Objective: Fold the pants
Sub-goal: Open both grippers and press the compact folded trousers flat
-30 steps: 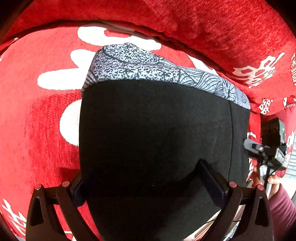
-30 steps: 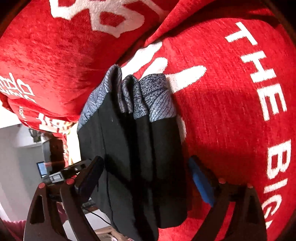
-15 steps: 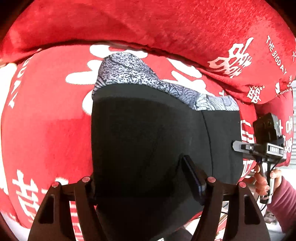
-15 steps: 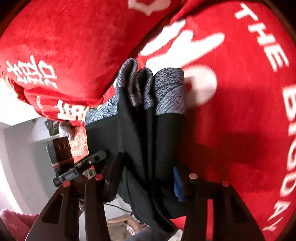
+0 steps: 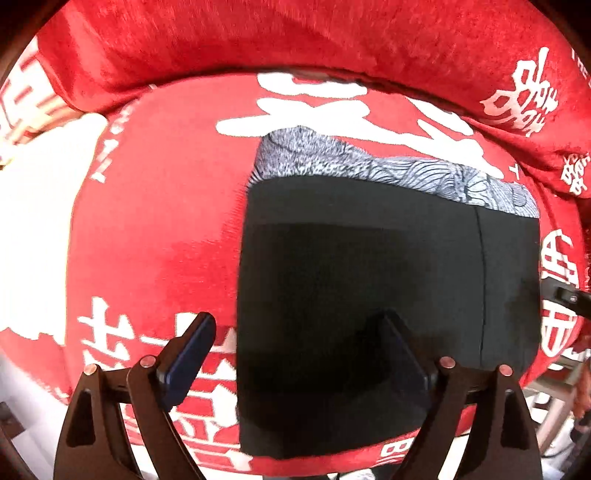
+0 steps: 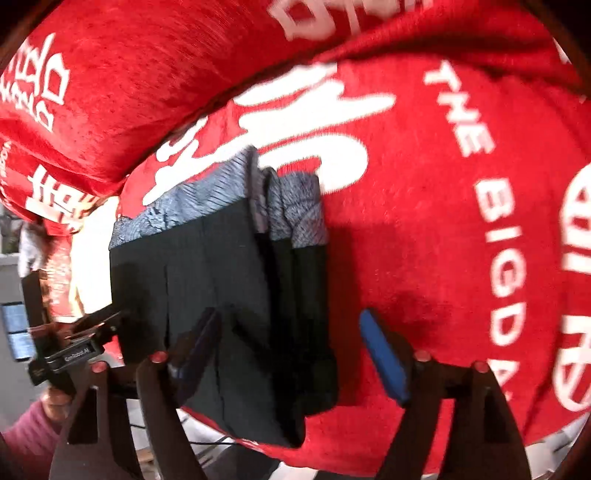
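Note:
The black pants lie folded into a compact stack on the red sofa seat, with a grey patterned waistband at the far edge. My left gripper is open, its left finger over the red cushion and its right finger over the black cloth. In the right wrist view the stacked layers of the pants show from the side. My right gripper is open and straddles the near right end of the stack, holding nothing. The left gripper shows there at the left edge.
The red sofa seat cushion with white lettering carries the pants. The red back cushion rises right behind it. The seat's front edge runs just under both grippers. A hand in a pink sleeve holds the left gripper.
Both grippers have opened and let go of the pants. The left gripper shifted left, so the stack now sits right of centre. The right gripper drew back a little.

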The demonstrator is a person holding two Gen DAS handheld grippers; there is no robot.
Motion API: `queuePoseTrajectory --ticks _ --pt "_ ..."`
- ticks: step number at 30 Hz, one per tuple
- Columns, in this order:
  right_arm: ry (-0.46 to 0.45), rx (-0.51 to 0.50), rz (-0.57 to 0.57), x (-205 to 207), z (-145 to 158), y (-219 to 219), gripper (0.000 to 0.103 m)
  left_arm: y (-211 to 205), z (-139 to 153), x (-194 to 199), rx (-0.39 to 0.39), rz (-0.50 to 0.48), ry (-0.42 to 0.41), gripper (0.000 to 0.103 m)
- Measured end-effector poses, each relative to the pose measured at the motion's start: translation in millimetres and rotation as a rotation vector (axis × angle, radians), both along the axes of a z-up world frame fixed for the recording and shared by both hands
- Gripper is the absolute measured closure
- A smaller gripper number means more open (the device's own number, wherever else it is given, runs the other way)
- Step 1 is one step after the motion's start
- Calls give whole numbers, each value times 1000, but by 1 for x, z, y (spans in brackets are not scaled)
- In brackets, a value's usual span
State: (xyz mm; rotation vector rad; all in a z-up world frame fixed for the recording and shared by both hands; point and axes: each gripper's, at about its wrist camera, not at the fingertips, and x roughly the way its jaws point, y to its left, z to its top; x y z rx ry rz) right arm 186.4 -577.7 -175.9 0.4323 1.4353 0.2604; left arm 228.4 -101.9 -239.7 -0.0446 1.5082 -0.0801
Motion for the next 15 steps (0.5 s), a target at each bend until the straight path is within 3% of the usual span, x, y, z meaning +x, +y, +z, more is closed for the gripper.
queuePoseTrajectory --ticks 1,5,15 --pt "-14 -29 3 -3 6 1 17 -2 4 -3 14 0 -4 2" --pt "-75 -124 28 -16 31 19 0 -12 21 -12 53 -9 -27 0" --pt "-59 -218 42 -32 34 60 0 -33 27 -21 125 -12 -13 0"
